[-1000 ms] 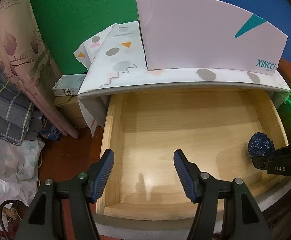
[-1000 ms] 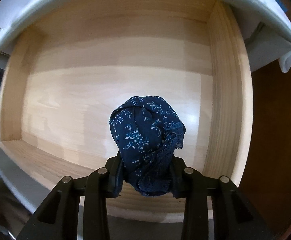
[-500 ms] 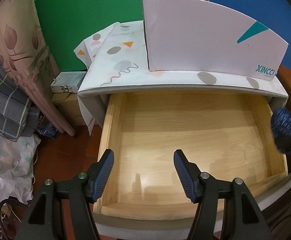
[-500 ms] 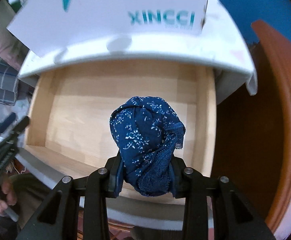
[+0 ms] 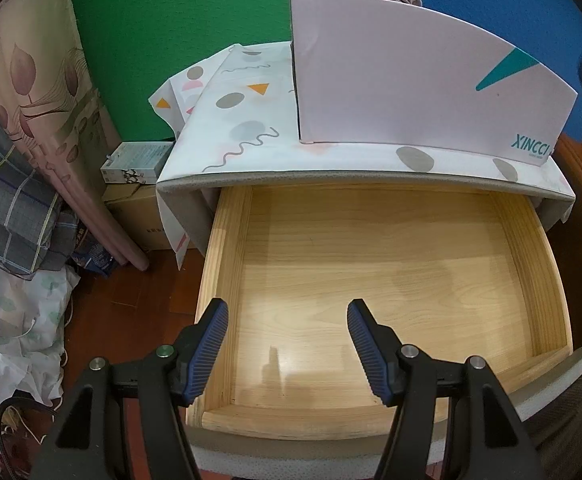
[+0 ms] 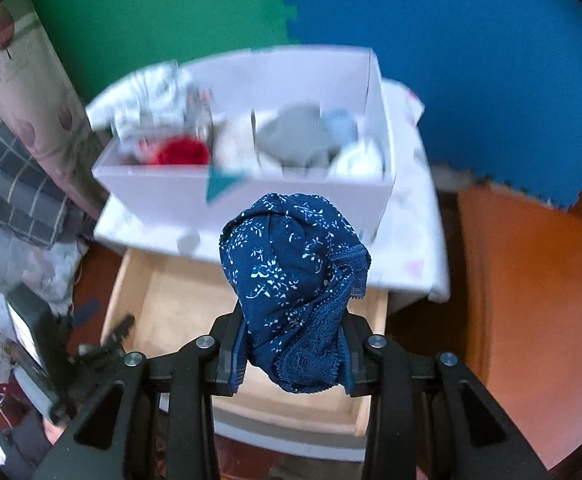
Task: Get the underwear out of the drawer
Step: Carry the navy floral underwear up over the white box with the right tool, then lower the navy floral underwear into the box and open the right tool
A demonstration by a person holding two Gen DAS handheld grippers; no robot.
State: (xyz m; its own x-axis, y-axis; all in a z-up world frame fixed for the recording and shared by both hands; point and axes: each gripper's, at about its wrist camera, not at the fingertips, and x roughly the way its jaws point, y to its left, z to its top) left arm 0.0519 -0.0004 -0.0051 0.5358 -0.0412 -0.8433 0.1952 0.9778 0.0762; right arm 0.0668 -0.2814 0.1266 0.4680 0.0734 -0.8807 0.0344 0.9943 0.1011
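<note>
Jaws of right gripper (image 6: 293, 354) pinched bundled navy floral lace-edged underwear (image 6: 295, 280), angled down above pale wooden drawer (image 6: 163, 304); left gripper (image 5: 287, 344) spread, empty.

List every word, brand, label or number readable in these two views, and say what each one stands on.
"XINCCI": teal brand lettering on the front of the white box on the cabinet top.
Small line under that brand: too small to read.
Script on the floral fabric at upper left: too small to read.
Print on the small carton beside the cabinet: too small to read.
Right wrist view: no readable text; the box is blurred.
</note>
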